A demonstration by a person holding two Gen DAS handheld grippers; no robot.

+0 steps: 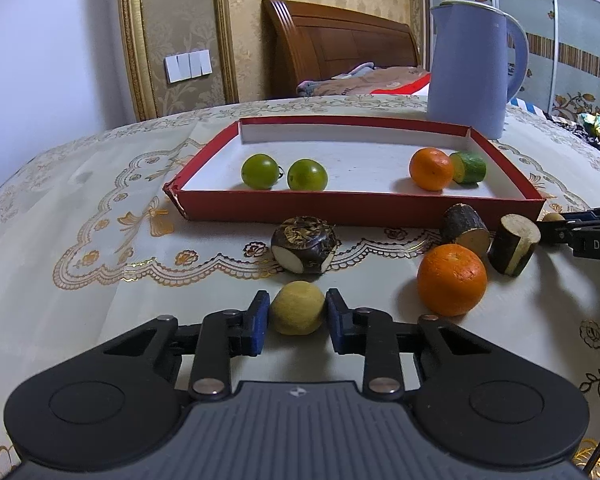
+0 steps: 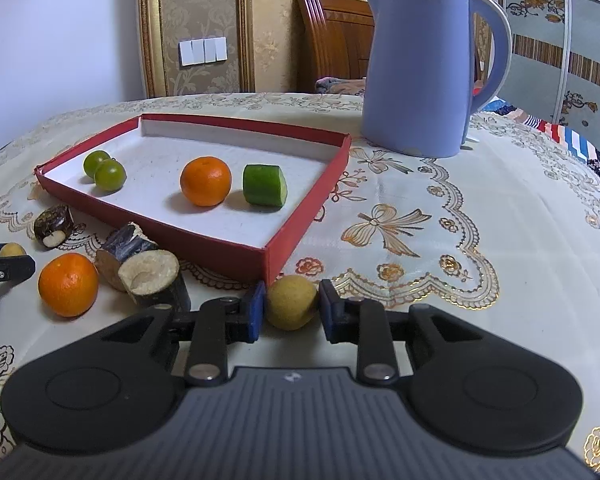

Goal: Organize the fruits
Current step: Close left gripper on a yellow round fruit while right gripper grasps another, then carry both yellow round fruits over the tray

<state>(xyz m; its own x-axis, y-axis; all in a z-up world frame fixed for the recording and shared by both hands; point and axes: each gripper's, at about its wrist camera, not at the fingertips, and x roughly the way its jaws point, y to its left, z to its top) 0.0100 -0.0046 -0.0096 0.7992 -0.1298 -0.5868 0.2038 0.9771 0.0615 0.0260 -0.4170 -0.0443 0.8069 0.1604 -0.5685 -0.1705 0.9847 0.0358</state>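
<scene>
In the left wrist view, the left tool [image 1: 298,314] sits at lower centre, its blue pads closed on a small yellow fruit [image 1: 297,308] that rests on the bench [image 1: 80,280]. This fruit is nearly round, so no long axis can be told. Just above it lies a dark-skinned chunk [image 1: 303,249] with pale cut facets facing the camera. To the right, a loose orange [image 1: 451,280] sits on the cloth, and beyond it two dark cut pieces [image 1: 466,229] [image 1: 515,245] lie side by side, pale cut ends turned toward the lower right, long axes running from upper left to lower right. At the right edge the other tool's black fingers reach in.

The red tray [image 1: 356,211] fills mid-frame, its long side running left to right. Inside, two green fruits [image 1: 260,171] [image 1: 307,175] lie just beside each other at left; at right a second orange [image 1: 431,169] touches a green cut piece [image 1: 469,167], whose pale cut face turns left toward that orange. A blue kettle [image 1: 470,68] stands upright behind the tray's far right corner.

In the right wrist view, the right tool [image 2: 292,308] at lower centre grips another yellow fruit [image 2: 291,301], slightly taller than wide, right beside the tray's near corner [image 2: 274,260]. Here the green cut piece [image 2: 264,185] lies with its axis left to right, cut face to the right, near but apart from the orange [image 2: 206,181].
</scene>
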